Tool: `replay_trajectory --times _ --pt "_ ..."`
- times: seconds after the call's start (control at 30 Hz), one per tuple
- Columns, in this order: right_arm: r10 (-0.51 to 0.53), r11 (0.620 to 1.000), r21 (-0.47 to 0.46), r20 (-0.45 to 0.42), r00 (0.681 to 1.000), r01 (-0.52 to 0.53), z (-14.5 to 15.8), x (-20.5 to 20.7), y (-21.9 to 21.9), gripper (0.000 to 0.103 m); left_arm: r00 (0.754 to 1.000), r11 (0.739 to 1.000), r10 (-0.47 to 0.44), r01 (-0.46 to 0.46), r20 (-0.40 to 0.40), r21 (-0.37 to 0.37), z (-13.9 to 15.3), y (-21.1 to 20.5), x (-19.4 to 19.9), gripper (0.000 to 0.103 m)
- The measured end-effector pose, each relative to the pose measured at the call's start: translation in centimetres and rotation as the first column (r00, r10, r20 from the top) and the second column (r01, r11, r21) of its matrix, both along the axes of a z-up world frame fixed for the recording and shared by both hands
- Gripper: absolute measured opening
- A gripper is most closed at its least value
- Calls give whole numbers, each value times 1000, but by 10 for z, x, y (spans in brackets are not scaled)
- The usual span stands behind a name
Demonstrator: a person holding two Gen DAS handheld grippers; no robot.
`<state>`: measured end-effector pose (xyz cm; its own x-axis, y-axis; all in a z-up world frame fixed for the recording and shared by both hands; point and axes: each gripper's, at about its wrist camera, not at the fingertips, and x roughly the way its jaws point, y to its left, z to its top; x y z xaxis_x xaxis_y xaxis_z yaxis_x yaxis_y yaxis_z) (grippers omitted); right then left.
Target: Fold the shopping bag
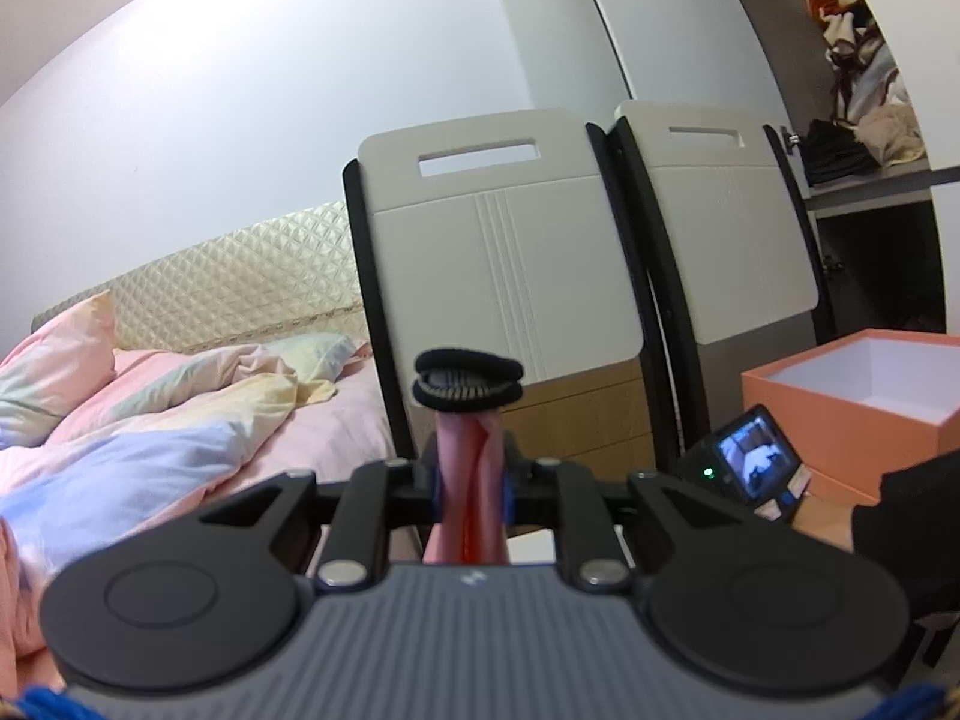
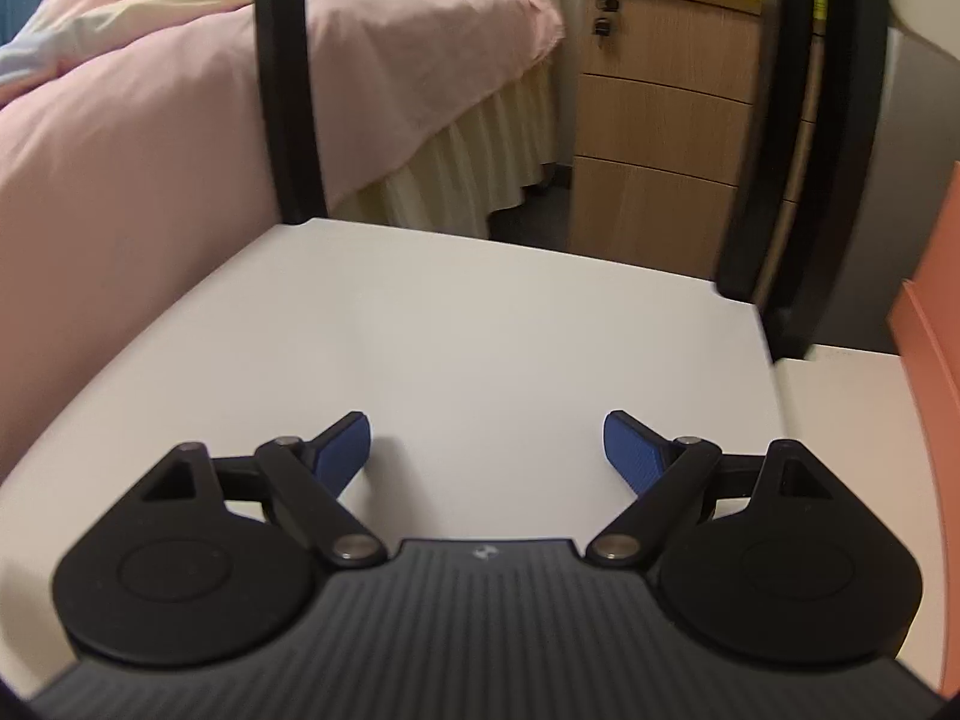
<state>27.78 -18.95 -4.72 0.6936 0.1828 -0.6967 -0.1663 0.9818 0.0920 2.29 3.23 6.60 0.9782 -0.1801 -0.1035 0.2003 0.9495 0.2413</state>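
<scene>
- The left gripper [image 1: 471,483] is clamped on the shopping bag [image 1: 465,462], which is already rolled into a narrow pink bundle. It is held up in the air, in front of the two folding chairs [image 1: 498,258], with the bed [image 1: 180,396] off to the left.
- The bundle's long axis runs along the gripper's fingers, from near the camera out toward the far side. Its far end, wrapped by a black elastic band [image 1: 467,387], points away at the chair backs and roughly level.
- The right gripper [image 2: 486,450] holds nothing. Its jaws stand wide apart just over the white table [image 2: 480,324], angled down at the bare surface.
- Risk: the blue pads pinch only a short stretch of soft cloth, so I judge the roll could slide out lengthwise if the grip loosens or the hand swings.
- Risk: the band sits at the very tip of the bundle. A tug or snag could pop it off the end, and the roll would then spring open.
- Risk: the orange box [image 1: 852,396] lies near on the right, beside the person's sleeve [image 1: 906,516]. A careless move toward it could catch the bundle on its rim.
- Whether the band is wound tight I cannot tell.
</scene>
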Motion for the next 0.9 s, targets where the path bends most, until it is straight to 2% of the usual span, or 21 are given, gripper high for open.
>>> replay_trajectory --times 0.2,0.27,0.9 --pt "1 1000 5 23 1000 -1 -2 2 3 88 1000 1000 -4 4 -12 10 -2 -1 1 20" --pt "-5 1000 3 18 1000 5 -4 6 3 103 1000 1000 -1 1 -14 12 -2 -1 1 20" --pt "-14 1000 1 9 1000 14 -7 13 4 103 1000 1000 14 -13 -20 22 -4 -7 2 21"
